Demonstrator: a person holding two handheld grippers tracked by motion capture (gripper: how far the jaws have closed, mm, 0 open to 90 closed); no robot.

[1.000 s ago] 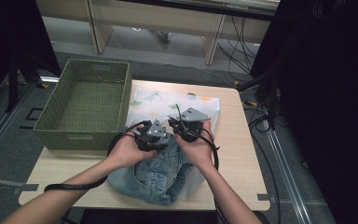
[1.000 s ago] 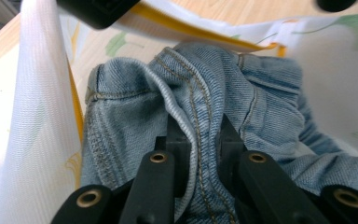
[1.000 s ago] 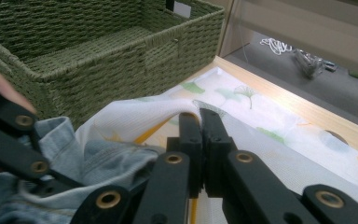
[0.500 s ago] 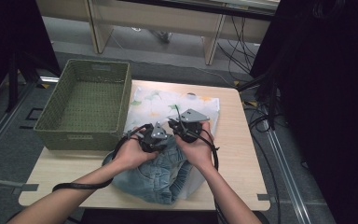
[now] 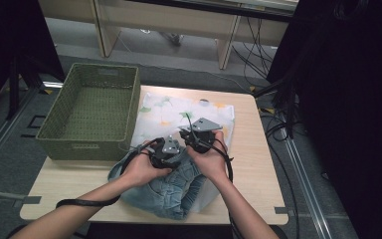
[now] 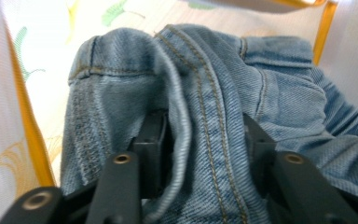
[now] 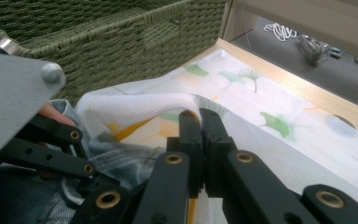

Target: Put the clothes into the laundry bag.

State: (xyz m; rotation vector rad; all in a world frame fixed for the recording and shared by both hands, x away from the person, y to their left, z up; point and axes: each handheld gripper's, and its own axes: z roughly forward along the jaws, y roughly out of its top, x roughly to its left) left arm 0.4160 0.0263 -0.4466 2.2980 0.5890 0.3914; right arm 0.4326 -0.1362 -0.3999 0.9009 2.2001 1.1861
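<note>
A crumpled blue denim garment [image 5: 179, 191] lies at the table's front edge, on top of a white cloth printed with green and yellow leaves [image 5: 179, 107]. My left gripper [image 6: 203, 135] is down on the denim [image 6: 214, 84]. Its jaws have just been opening, and a seamed fold now lies loose between them. In the high view the left gripper [image 5: 167, 149] sits just left of my right gripper [image 5: 199, 135]. The right gripper [image 7: 199, 116] is shut on a raised fold of the leaf cloth [image 7: 261, 107].
A green woven basket [image 5: 54, 134] stands on the table's left half, its wall [image 7: 121, 42] close behind the cloth. The bare wooden tabletop [image 5: 251, 164] shows to the right. Cables trail from both grippers, and dark equipment stands off the table's right side.
My left hand has sunk a little onto the denim and its jaws have spread apart. The right hand and its pinched cloth have stayed put.
</note>
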